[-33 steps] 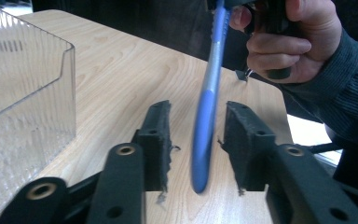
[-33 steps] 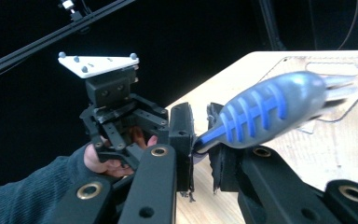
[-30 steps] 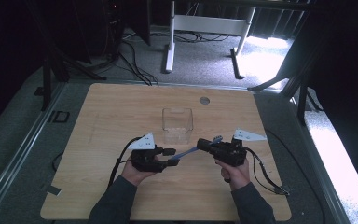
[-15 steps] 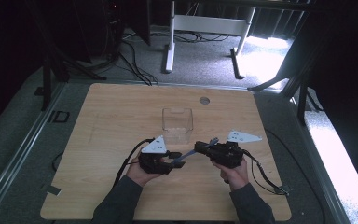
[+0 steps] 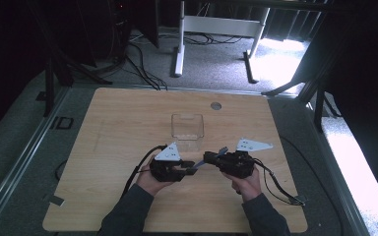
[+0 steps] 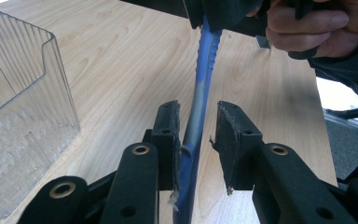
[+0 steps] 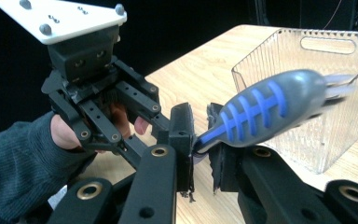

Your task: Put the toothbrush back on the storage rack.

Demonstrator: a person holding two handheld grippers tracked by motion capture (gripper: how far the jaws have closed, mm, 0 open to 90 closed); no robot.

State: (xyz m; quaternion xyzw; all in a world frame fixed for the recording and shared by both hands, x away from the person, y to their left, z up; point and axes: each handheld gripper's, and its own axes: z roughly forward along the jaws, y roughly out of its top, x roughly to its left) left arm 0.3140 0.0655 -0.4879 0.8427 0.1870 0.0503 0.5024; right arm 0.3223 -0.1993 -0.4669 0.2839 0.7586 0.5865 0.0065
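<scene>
Left hand-held gripper [image 6: 198, 140] has just been closing around the blue-grey toothbrush [image 6: 200, 100]; one pad touches, the other is not yet pressed. Right hand-held gripper [image 7: 200, 135] is kept pinched on the handle. Toothbrush is bridged between both at 6 o'clock of the clear bin [image 5: 187, 132], above the worktop [image 5: 118, 123]; handover judged nearly made.

A clear ribbed plastic bin [image 5: 187, 132] stands on the wooden table [image 5: 113, 142], cables [image 5: 142, 59] on the floor beyond.
</scene>
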